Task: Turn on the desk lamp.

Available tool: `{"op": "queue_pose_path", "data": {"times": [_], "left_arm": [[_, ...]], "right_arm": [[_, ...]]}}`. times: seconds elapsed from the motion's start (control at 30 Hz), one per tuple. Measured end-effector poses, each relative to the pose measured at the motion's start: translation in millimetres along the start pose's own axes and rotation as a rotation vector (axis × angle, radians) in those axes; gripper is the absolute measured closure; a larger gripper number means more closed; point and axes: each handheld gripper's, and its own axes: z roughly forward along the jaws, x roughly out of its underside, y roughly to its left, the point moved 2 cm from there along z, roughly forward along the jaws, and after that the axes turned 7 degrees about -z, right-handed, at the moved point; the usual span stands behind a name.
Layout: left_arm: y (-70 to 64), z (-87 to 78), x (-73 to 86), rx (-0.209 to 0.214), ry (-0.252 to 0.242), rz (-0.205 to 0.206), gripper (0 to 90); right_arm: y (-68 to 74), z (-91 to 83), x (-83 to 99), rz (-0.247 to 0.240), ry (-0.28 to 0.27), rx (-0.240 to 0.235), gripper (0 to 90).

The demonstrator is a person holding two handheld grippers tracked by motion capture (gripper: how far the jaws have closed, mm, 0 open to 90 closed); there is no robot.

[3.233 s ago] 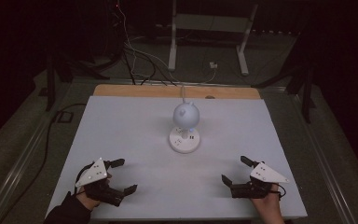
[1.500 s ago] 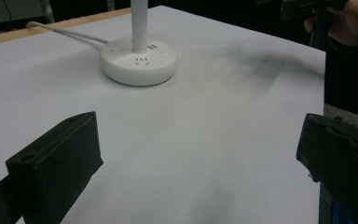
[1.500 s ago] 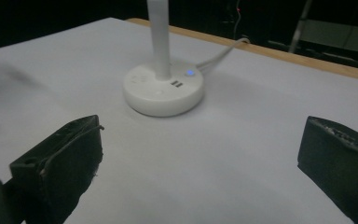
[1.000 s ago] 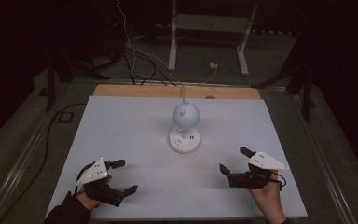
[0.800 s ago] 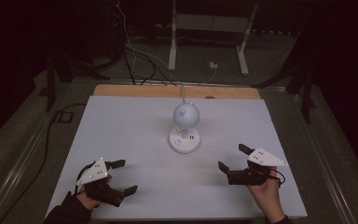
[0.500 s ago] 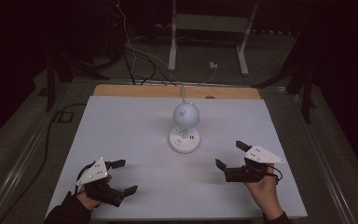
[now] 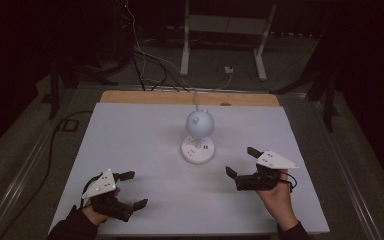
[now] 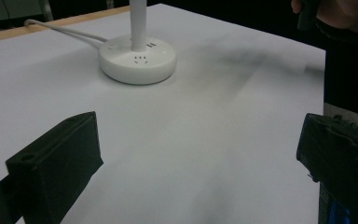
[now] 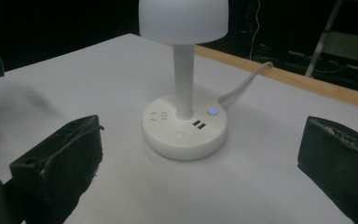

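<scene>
A small white desk lamp [image 7: 199, 135] stands at the middle of the white table [image 7: 130, 135], with a round shade [image 9: 182, 21] on a thin stem and a round base [image 9: 184, 128]. A blue button [image 9: 211, 111] glows on the base. My right gripper [image 7: 239, 161] is open a short way right of the base, pointing at it, with nothing between its fingers; the base sits close ahead of the right gripper [image 9: 200, 140]. My left gripper [image 7: 136, 189] rests open near the front left edge. Ahead of the left gripper [image 8: 198, 133], the lamp base [image 8: 137, 59] lies farther off.
The lamp's white cable [image 9: 247, 79] runs off the back over a wooden strip [image 7: 190, 97]. Beyond the table stand a metal frame [image 7: 225, 30] and loose cables on a dark floor. The person's other hand [image 8: 340, 14] shows far off in the left gripper view.
My right gripper has moved forward and left, closer to the lamp base, staying open. The left gripper has not moved.
</scene>
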Motion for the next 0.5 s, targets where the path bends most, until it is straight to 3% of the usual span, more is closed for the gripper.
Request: {"op": "queue_pose_path", "data": {"times": [0.37, 0.5], "left_arm": [[-0.9, 0.4, 0.2, 0.003, 0.006, 0.006, 0.3], [-1.3, 0.9, 0.6, 0.004, 0.011, 0.007, 0.3]], "right_arm": [[4.0, 12.1, -5.3, -0.01, -0.003, -0.009, 0.0], [4.3, 20.4, -4.3, -0.02, 0.02, -0.008, 0.0]]}}
